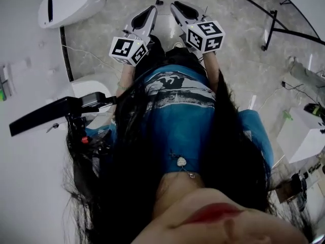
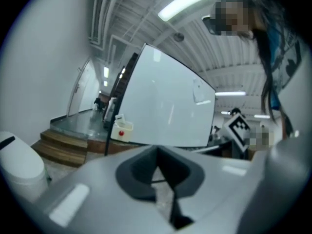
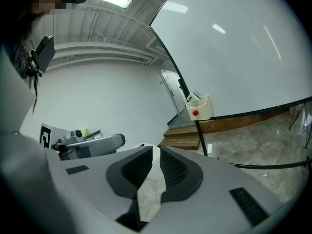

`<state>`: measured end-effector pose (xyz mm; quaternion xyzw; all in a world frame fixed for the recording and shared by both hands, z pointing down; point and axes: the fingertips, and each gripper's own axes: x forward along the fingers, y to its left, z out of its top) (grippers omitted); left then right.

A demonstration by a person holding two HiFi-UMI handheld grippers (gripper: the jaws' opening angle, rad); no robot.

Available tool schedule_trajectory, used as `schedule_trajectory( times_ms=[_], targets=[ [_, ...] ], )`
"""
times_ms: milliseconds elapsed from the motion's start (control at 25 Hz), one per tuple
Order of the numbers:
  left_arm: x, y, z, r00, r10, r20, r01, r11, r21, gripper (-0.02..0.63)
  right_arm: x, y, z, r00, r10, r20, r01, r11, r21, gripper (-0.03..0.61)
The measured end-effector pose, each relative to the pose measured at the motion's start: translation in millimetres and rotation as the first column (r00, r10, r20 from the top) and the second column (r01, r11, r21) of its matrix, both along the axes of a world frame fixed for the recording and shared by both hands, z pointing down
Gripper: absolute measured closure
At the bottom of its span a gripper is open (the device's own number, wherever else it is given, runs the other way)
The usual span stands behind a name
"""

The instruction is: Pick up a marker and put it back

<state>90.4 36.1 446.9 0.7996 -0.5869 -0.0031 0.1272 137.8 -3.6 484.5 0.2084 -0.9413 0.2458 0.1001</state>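
No marker shows in any view. A large whiteboard (image 2: 165,106) (image 3: 234,52) stands on a black frame, and a small white box with a red dot (image 2: 122,130) (image 3: 199,108) hangs at its lower corner. My left gripper (image 1: 144,17) (image 2: 157,152) and right gripper (image 1: 183,10) (image 3: 156,152) are held close to the person's body, side by side above the marble floor. On both, the dark pads meet at the tips and nothing is between them. Long dark hair and a blue shirt fill the lower head view.
A white rounded machine (image 1: 68,4) sits at the upper left, with a black arm-like device (image 1: 51,113) beside me on the left. The whiteboard's black stand legs (image 1: 284,32) cross the floor at right. A white box (image 1: 304,133) is at right, and wooden steps (image 3: 183,135) are beyond.
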Motion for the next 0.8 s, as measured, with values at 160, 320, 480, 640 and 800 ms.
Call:
schedule_trajectory(
  times_ms=[160, 320, 480, 640, 800],
  targets=[
    [-9, 20, 3, 1.0, -0.02, 0.016, 0.02, 1.0, -0.014, 0.612, -13, 19, 5, 1.0, -0.03, 0.009, 0.03, 0.999, -0.016, 0.525],
    [-20, 82, 1, 0.999, -0.04, 0.035, 0.041, 0.999, -0.027, 0.612, -23, 69, -4, 0.998, -0.029, 0.059, 0.034, 0.997, -0.07, 0.525],
    [-19, 93, 7, 0.998, -0.061, 0.026, 0.063, 0.997, -0.05, 0.612, -16, 67, 2, 0.998, -0.014, 0.062, 0.02, 0.995, -0.099, 0.525],
    [-41, 129, 1, 0.998, -0.065, 0.008, 0.065, 0.997, -0.027, 0.612, -34, 99, -8, 0.999, -0.001, 0.055, 0.005, 0.997, -0.079, 0.525],
    [-89, 227, -7, 1.0, -0.026, -0.017, 0.026, 1.0, 0.012, 0.612, -80, 197, -25, 0.999, 0.032, 0.042, -0.031, 0.999, -0.03, 0.525]
  ],
)
